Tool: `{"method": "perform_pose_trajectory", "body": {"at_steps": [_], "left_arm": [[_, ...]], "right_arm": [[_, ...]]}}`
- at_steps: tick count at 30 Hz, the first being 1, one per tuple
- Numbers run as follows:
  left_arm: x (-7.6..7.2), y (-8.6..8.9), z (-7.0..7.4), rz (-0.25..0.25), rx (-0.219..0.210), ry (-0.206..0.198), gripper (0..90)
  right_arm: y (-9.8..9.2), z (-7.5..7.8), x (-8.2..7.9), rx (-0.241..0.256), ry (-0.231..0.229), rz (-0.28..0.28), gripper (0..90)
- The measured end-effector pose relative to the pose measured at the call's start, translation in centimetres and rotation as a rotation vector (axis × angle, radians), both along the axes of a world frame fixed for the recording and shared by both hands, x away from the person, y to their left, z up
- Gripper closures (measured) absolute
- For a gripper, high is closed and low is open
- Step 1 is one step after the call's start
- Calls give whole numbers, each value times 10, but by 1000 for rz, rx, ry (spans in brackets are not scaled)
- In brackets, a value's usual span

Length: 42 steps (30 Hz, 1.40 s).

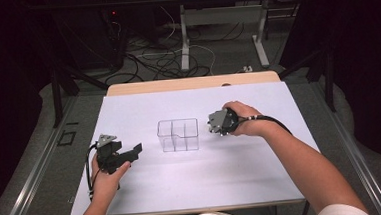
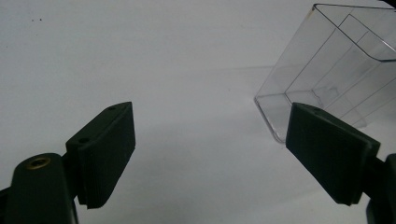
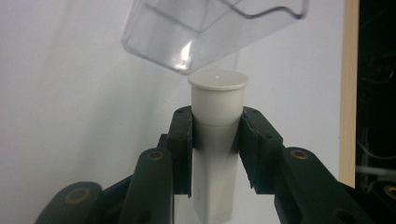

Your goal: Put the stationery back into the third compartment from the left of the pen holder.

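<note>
One tube [image 3: 217, 135] sits clamped in your right fingers [image 3: 184, 140], left fingers [image 2: 109, 149] wide open and empty; next, lower it into the box [image 1: 178, 135].

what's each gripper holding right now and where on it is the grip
The right gripper is shut on a white capped tube, clamped on its body just below the cap. The left gripper is open and holds nothing, near the clear divided box.

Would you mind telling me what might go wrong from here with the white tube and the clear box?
The right gripper grips the white capped tube just below its cap, so it may pivot or slip. The clear divided box looks light and stands unheld; the left gripper is open beside it, so a nudge could shift it.
</note>
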<state>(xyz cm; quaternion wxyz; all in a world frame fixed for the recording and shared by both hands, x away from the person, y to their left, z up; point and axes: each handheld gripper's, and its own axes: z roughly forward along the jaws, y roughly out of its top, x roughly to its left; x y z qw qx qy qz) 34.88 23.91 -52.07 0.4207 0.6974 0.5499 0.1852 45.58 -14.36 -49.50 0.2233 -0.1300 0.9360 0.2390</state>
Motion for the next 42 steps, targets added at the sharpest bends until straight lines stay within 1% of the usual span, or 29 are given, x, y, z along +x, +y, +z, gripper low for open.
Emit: {"method": "perform_pose_trajectory", "body": {"at_steps": [2,3,4,5,6,9,12,13,15,19,21,22,25,26,27,28,29,30,32,34,37,39,42], "left_arm": [[0,0,1,0,1,-6,160],[0,0,1,1,4,-11,159],[0,0,1,0,5,-13,159],[0,1,1,0,5,-13,158],[0,0,0,2,3,-16,157],[0,0,-1,-3,-1,-7,150],[0,-1,0,-7,-6,-10,131],[0,-1,0,-5,-10,-15,122],[1,-1,0,-11,-12,-14,107],[1,-2,-1,-17,-9,-12,70],[2,-3,-2,-13,-12,-26,47],[2,-3,-2,-11,-14,-35,38],[3,-4,-3,-11,-21,-43,4],[2,-4,-2,-12,-17,-41,3],[3,-4,-2,-9,-16,-46,3],[3,-4,-2,-13,-13,-41,3],[3,-4,-2,-7,-11,-49,3],[3,-4,-2,-11,-6,-45,3],[2,-5,-2,-6,-6,-55,3],[2,-5,-2,-6,-3,-60,3],[1,-5,-1,-6,0,-69,3],[1,-5,-1,-10,12,-66,3],[1,-5,-1,-10,16,-71,3]], "right_arm": [[-1,4,3,62,22,-73,672],[-2,5,4,107,24,-103,672],[-3,9,5,125,40,-150,672],[-3,11,6,164,58,-192,672],[-4,15,8,201,72,-216,672],[-5,23,10,299,110,-296,672],[-5,30,11,371,131,-347,672],[-6,32,11,391,133,-365,672],[-6,35,11,432,142,-401,672],[-9,40,11,509,171,-453,672],[-12,41,10,554,187,-481,672],[-13,42,10,566,190,-486,672],[-16,44,8,612,202,-497,672],[-17,44,7,627,211,-496,672],[-18,45,6,653,211,-499,672],[-19,46,5,665,217,-506,672],[-19,48,4,679,211,-506,672],[-19,49,2,696,209,-500,672],[-20,52,-2,734,212,-505,672],[-20,54,-5,761,199,-497,672],[-19,58,-11,800,198,-499,672],[-18,60,-14,824,193,-489,672],[-14,64,-19,857,182,-479,672]]}}
